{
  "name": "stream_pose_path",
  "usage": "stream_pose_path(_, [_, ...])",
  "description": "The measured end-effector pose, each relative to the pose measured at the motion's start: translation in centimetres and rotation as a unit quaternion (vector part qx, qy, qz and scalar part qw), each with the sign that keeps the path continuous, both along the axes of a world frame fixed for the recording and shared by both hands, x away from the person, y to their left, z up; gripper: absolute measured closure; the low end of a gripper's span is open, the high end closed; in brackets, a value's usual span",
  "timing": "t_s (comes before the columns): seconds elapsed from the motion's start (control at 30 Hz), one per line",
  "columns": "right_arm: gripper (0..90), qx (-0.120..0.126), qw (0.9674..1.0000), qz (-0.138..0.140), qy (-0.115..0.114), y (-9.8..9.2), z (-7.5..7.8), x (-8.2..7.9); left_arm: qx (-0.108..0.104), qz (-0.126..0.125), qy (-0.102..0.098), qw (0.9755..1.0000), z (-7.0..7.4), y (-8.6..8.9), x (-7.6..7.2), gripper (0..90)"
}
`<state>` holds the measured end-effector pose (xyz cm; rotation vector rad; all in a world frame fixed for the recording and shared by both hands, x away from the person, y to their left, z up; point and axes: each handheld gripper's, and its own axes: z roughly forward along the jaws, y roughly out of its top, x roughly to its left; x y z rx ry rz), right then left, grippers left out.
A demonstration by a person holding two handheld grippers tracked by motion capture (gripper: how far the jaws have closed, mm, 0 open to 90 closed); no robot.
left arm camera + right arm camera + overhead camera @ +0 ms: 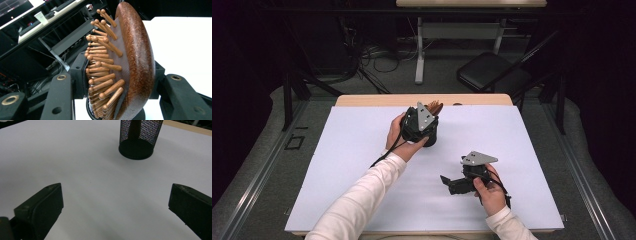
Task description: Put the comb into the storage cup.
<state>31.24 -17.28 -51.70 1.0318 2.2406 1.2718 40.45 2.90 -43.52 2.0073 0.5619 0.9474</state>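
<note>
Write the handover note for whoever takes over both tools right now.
Left tool: shut on the head of the wooden hairbrush, one jaw on the peg side, the other on the smooth back. It is held above the black mesh cup at the far middle of the white table.
Right tool: open, empty, low over the table on the near right, pointing toward the cup.
Done: the brush handle is already down inside the cup, seen through the mesh.
Left: probably let go of the brush head and draw the left tool away. I cannot tell if the handle has reached the bottom.
</note>
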Motion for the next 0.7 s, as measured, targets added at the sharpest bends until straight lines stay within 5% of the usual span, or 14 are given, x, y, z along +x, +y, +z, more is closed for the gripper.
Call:
stream_pose_path(0.53, [0.0,0.0,1.0,0.0,0.001,-0.02,-0.1,0.0,0.041,-0.019,-0.029,0.9986,-0.82,-0.94,-0.92,48.3])
stream_pose_path(0.7, [0.0,-0.001,1.0,0.001,0.001,-0.01,-0.12,0.01,0.035,-0.019,-0.033,0.9987,-0.94,-0.86,-0.88,48.2])
